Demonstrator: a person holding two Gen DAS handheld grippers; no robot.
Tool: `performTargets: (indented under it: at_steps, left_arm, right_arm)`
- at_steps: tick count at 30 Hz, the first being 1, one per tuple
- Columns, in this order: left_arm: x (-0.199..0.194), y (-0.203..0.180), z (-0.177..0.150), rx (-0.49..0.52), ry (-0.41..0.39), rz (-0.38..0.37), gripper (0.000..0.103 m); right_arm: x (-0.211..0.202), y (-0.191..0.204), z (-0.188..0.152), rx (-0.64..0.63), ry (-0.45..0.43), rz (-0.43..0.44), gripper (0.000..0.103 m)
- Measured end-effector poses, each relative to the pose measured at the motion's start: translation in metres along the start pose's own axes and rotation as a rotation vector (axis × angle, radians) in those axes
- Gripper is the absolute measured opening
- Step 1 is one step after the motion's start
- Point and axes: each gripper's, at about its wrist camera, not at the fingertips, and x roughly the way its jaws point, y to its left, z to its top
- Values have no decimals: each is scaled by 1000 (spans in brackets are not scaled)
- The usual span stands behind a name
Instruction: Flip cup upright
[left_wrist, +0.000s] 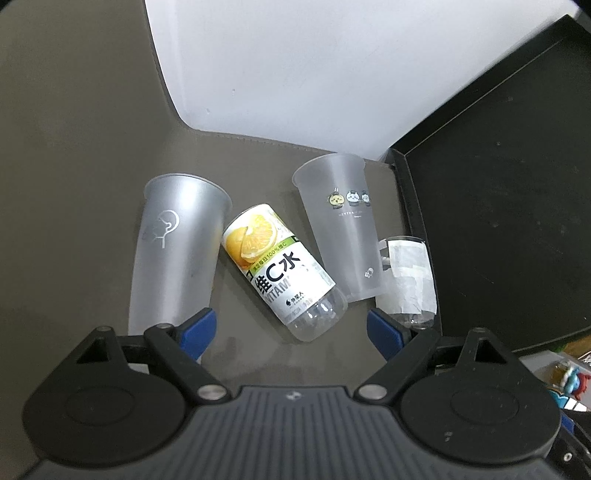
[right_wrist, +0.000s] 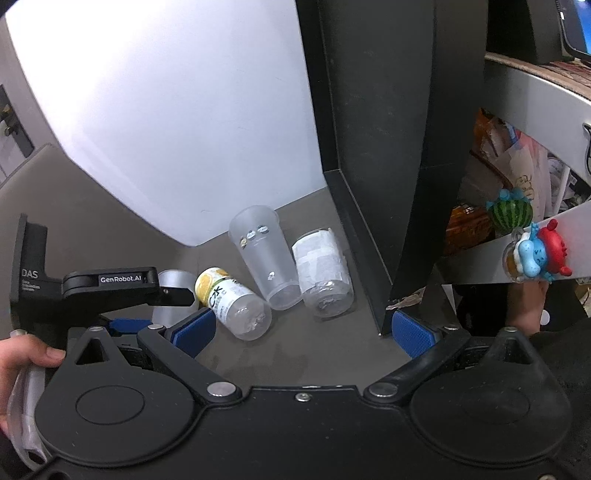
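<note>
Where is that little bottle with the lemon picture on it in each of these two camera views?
Left wrist view: the lemon bottle lies on its side in the middle, between two frosted cups.
Right wrist view: the same bottle lies left of centre, just beyond the left blue finger pad.
Shared landmark: the frosted cup with cartoon faces, right beside the bottle in both.
</note>
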Motion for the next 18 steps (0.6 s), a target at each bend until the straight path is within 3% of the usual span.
performTargets:
  at_steps: [18]
  left_arm:
    - [56,-14,14,-13,65,19,87]
  right_arm:
    - [22,-18,2,96,57,-42,94]
